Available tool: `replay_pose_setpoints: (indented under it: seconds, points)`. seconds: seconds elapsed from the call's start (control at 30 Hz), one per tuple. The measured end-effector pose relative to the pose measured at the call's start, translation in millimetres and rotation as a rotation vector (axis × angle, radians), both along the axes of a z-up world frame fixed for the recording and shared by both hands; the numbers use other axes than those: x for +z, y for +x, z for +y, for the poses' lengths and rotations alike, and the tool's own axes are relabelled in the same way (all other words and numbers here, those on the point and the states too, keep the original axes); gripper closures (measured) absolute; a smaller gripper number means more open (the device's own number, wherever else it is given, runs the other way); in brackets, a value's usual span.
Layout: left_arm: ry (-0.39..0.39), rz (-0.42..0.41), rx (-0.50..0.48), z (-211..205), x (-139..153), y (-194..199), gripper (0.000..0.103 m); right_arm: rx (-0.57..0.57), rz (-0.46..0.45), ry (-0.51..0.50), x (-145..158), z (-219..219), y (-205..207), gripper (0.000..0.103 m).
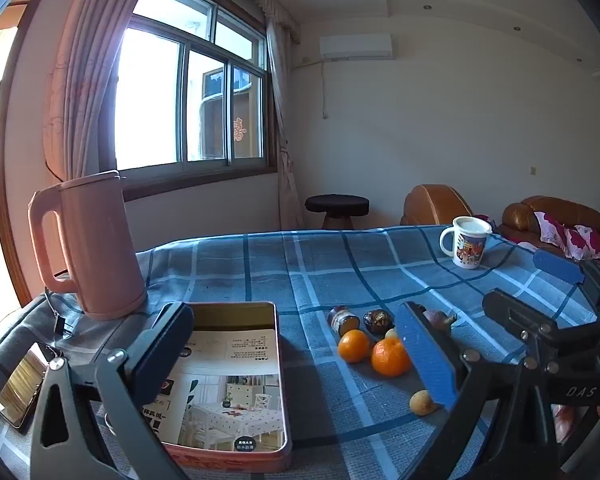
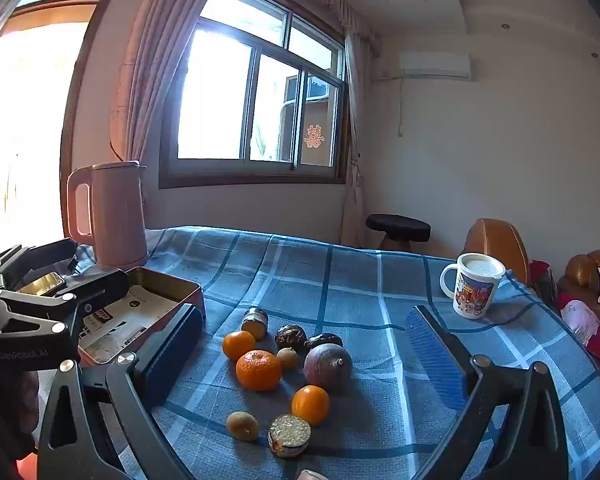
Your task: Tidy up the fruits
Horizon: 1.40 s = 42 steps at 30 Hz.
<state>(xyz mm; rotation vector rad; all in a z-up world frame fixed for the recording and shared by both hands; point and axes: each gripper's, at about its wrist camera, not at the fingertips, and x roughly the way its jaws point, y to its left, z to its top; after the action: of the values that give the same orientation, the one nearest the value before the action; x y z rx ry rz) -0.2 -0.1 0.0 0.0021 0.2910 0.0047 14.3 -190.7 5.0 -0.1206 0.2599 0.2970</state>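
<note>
Hovering over table mid: right gripper (image 2: pixel 312 364) jaws wide, empty, fruits (image 2: pixel 288 372) below between them. Left gripper (image 1: pixel 296 356) released over tin (image 1: pixel 236 380), fruits by its right finger.

The fruits (image 2: pixel 284 380) lie together on the tablecloth (image 2: pixel 340 280), just before the right gripper (image 2: pixel 316 364) and between its wide-apart fingers. The tin box (image 2: pixel 140 308) lies to its left, with the kettle (image 2: pixel 112 216) behind the box. The mug (image 2: pixel 474 286) stands further ahead, to the right.
</note>
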Motion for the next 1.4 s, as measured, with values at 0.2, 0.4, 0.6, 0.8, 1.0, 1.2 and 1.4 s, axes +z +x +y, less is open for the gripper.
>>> replay_pose_setpoints:
  seconds: [0.2,0.4,0.6,0.8,1.0,1.2,1.4]
  points:
    - [0.001,0.008,0.008,-2.9,-0.7,0.6,0.000,-0.006,-0.004,-0.008,-1.9,3.1,-1.2,0.001]
    - [0.001,0.018,0.009,-2.1,1.0,2.7,0.000,-0.006,0.002,0.009,-2.9,-2.1,-4.3,0.001]
    - [0.012,0.001,0.004,0.3,-2.7,-1.7,0.000,-0.012,0.009,0.024,-3.9,-3.3,-2.7,0.001]
    - [0.011,-0.001,0.007,1.0,-3.3,-3.0,0.000,-0.007,0.007,0.023,-4.6,-3.1,-3.4,0.001]
    - [0.009,0.002,0.009,1.9,-3.4,-3.0,0.000,-0.007,0.007,0.020,-5.0,-2.6,-4.0,0.001]
    - [0.005,0.005,0.007,4.1,-3.9,-2.1,0.000,-0.007,0.006,0.019,-5.0,-1.9,-4.7,0.001]
    - [0.006,0.004,0.009,3.1,-4.3,-2.5,0.000,-0.007,0.004,0.015,-5.3,-1.8,-5.7,0.001]
